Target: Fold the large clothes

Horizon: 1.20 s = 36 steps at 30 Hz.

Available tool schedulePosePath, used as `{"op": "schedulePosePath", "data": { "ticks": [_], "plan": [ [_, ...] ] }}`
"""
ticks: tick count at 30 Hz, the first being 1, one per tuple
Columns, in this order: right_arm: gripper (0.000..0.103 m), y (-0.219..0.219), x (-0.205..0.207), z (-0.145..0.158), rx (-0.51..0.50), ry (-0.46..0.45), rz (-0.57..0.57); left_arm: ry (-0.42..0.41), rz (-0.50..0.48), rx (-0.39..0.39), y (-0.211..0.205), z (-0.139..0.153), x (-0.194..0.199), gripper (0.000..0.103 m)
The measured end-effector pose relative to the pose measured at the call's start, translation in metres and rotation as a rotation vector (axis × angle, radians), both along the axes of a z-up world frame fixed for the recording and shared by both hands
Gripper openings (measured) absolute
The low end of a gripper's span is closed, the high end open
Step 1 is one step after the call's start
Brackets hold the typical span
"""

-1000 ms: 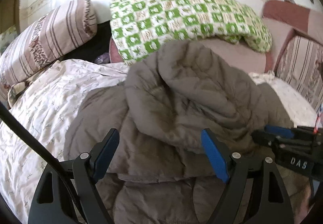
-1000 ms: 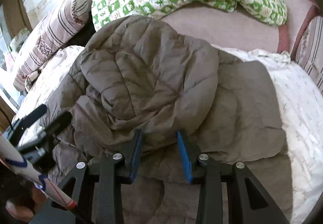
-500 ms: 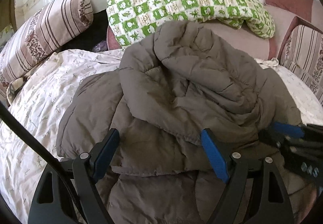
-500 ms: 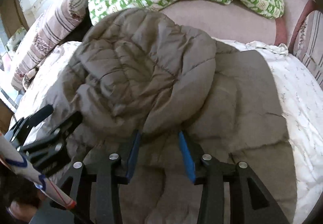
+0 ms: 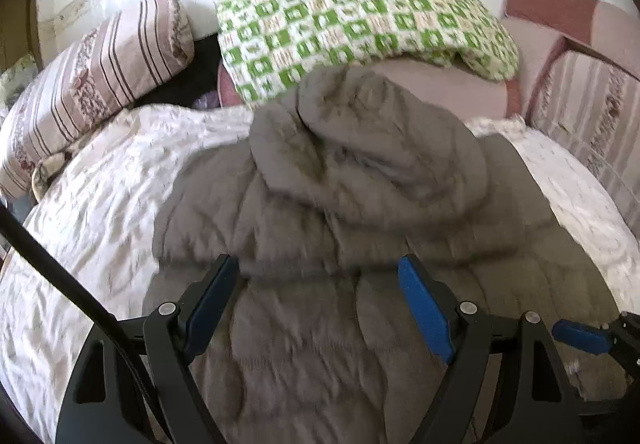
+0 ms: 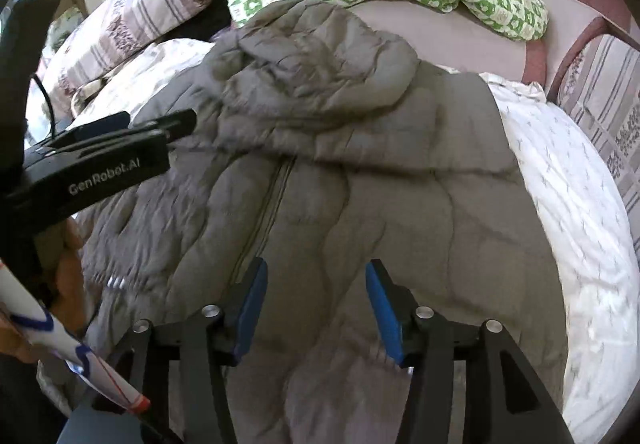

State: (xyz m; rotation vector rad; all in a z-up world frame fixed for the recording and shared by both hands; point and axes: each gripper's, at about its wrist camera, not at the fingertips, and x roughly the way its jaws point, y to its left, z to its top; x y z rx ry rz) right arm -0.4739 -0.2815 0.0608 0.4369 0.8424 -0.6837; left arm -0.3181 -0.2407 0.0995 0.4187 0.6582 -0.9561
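Observation:
A grey-brown quilted hooded jacket [image 5: 340,204] lies spread on the bed, front up, its zip [image 6: 264,212] running down the middle and its hood [image 6: 320,56] bunched at the far end. My left gripper [image 5: 320,300] hovers open and empty over the jacket's body. My right gripper [image 6: 316,304] is open and empty above the jacket's lower front. The left gripper also shows in the right wrist view [image 6: 132,136] at the left. A blue fingertip of the right gripper [image 5: 580,336] shows at the right edge of the left wrist view.
The jacket rests on a white floral sheet [image 5: 100,204]. A green-and-white checked quilt [image 5: 360,24] lies on a pink cushion behind. A striped pillow [image 5: 100,76] sits at the far left, a striped cushion [image 6: 600,92] at the right.
Both grippers pulled back toward the jacket's hem. The right gripper opened wider and let go of the fold. The hood and upper part now lie farther away and flatter.

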Motion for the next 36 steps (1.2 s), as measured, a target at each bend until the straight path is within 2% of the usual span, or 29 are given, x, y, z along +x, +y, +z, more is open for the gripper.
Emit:
{"op": "schedulePosePath", "data": {
  "ticks": [6, 11, 15, 18, 21, 26, 36],
  "plan": [
    [0.056, 0.019, -0.033, -0.008, 0.054, -0.027, -0.037, -0.019, -0.012, 0.063, 0.044, -0.011, -0.029, 0.082],
    [0.056, 0.032, -0.049, -0.019, 0.07, -0.016, -0.05, 0.069, 0.024, 0.116, 0.082, -0.035, -0.041, 0.082],
    [0.056, 0.042, -0.054, -0.029, 0.082, -0.013, -0.056, 0.097, 0.079, 0.14, 0.114, -0.049, -0.049, 0.082],
    [0.057, 0.053, -0.052, -0.038, 0.046, 0.025, -0.052, 0.122, 0.114, 0.153, 0.132, -0.058, -0.053, 0.082],
    [0.059, 0.06, -0.05, -0.042, 0.005, 0.045, -0.039, 0.093, 0.12, 0.161, 0.143, -0.064, -0.064, 0.082],
    [0.066, 0.06, -0.054, -0.049, 0.001, 0.037, -0.037, 0.016, 0.121, 0.184, 0.144, -0.074, -0.075, 0.086],
    [0.072, 0.074, -0.072, -0.05, -0.003, 0.012, -0.036, -0.005, 0.198, 0.15, 0.166, -0.075, -0.092, 0.09]
  ]
}}
